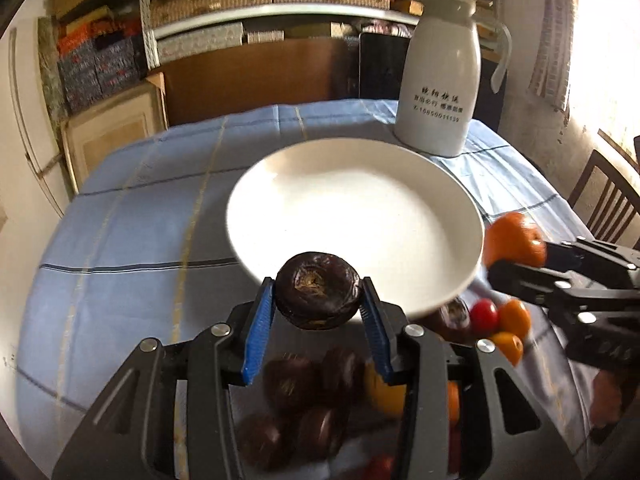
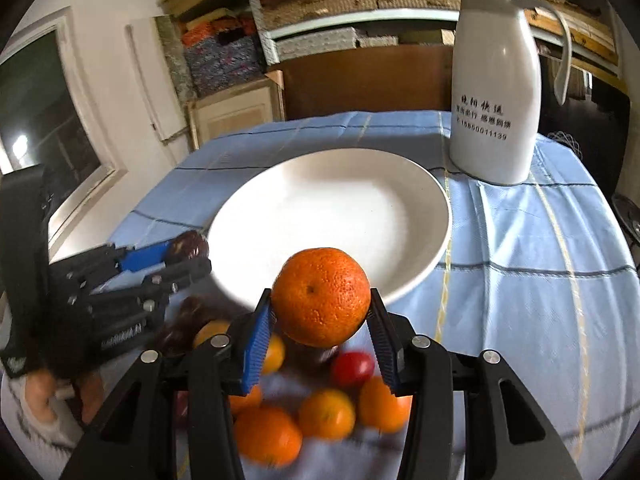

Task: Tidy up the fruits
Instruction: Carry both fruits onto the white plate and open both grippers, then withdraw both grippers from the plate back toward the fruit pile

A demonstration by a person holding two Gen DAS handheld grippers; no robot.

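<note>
Fruits held: one dark fruit, one orange; one plate.

A white jug with a lid, a curved handle and black printed lettering stands upright on the counter at about one o'clock in both wrist views, resting on a pale blue checked cloth that covers the surface. Behind the counter, at twelve o'clock, a brown panel stands below white shelves stacked with woven boxes in tan, red and yellow. At ten o'clock a pile of patterned boxes sits above a pale cabinet. At three o'clock in the left wrist view a dark wooden chair stands beside a bright wall. At nine o'clock in the right wrist view a dark window sits in a white frame.
</note>
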